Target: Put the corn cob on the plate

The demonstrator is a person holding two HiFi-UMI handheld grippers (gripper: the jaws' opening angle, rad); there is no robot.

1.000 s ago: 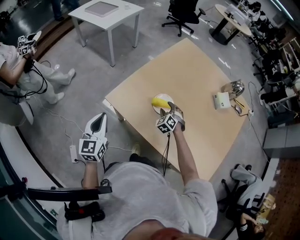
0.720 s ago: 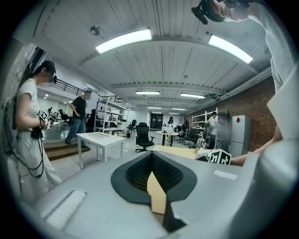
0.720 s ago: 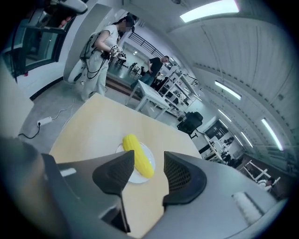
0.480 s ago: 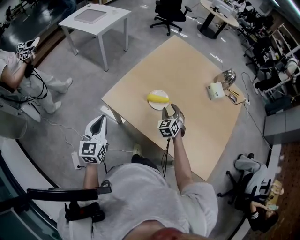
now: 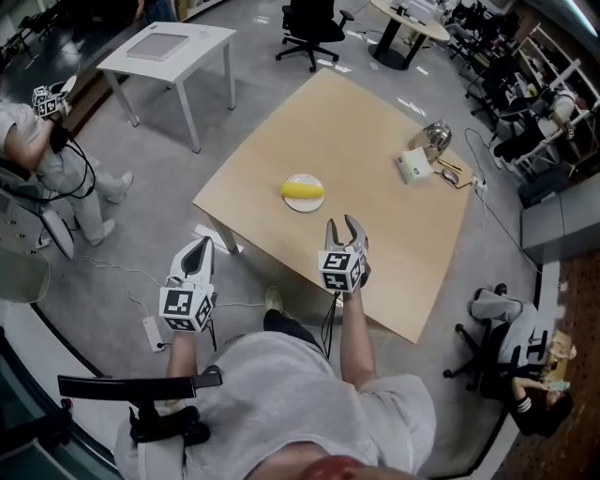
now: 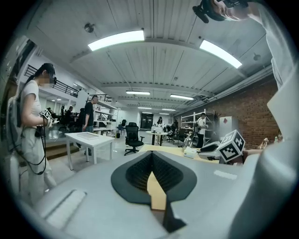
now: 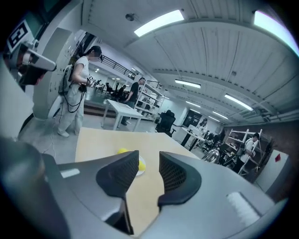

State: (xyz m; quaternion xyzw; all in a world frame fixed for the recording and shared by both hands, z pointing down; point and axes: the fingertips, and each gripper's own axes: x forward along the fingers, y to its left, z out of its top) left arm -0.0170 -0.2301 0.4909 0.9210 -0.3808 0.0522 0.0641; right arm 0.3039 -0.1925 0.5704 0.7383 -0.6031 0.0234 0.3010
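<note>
The yellow corn cob [image 5: 303,190] lies on the small white plate [image 5: 307,203] near the left corner of the wooden table [image 5: 375,122]. My right gripper [image 5: 344,225] hovers above the table's near edge, well short of the plate. Its jaws are apart and closing, with nothing between them. In the right gripper view the corn cob [image 7: 123,151] shows partly behind the left jaw of the right gripper [image 7: 148,161]. My left gripper [image 5: 197,251] hangs over the floor left of the table, shut and holding nothing. In its own view the left gripper [image 6: 152,154] has its tips together.
A white box [image 5: 413,167] and a shiny metal vessel [image 5: 433,139] sit at the table's far right side, with a cable beside them. A white side table [image 5: 167,45], office chairs [image 5: 312,21] and a standing person [image 5: 47,141] surround the area. Cables lie on the floor.
My right gripper has lifted and drawn back from the plate toward the table's near edge, its jaws narrowing. The corn cob stays on the plate. The left gripper shifted slightly.
</note>
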